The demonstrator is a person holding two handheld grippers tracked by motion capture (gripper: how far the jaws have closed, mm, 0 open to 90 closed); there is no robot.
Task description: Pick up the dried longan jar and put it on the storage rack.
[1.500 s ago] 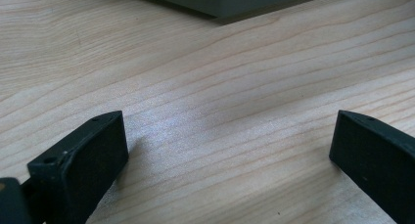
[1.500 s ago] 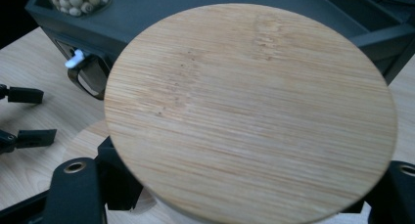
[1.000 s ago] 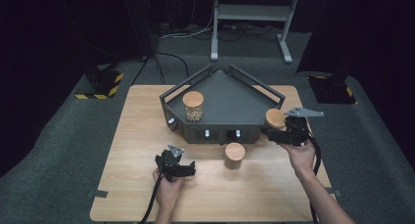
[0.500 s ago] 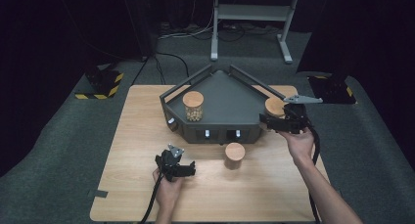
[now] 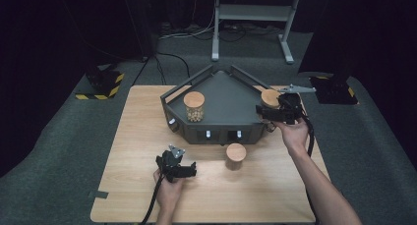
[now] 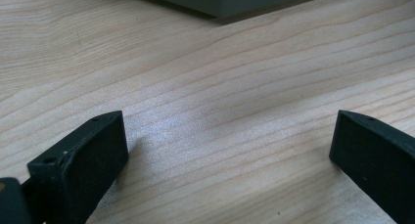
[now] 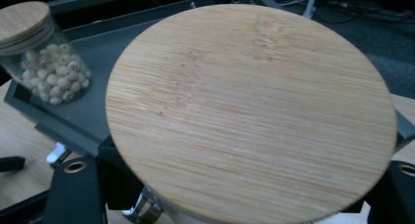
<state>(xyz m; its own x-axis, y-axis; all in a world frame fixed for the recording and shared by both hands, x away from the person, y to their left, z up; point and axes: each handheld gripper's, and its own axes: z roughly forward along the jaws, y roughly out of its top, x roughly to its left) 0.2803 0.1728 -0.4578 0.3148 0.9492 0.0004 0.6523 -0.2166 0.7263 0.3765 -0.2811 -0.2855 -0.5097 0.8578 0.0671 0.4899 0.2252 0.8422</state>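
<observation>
The right gripper (image 5: 269,112) is clamping a bamboo-lidded jar (image 5: 270,98) by its body below the lid, carrying it at the right edge of the dark grey tray (image 5: 231,104), probably to set it down inside. A jar of pale beads (image 5: 193,106) is standing upright in the tray's left part, and a third jar (image 5: 236,155) is waiting on the wooden table (image 5: 123,136) just in front. The left gripper (image 5: 183,171) is resting near the table, jaws wide and holding nothing. No writing is readable anywhere.

Left gripper (image 5: 189,171): resting low near the person, jaws standing wide apart. Right gripper (image 5: 261,112): reaching forward on an outstretched forearm, jaws clamping inward.
</observation>
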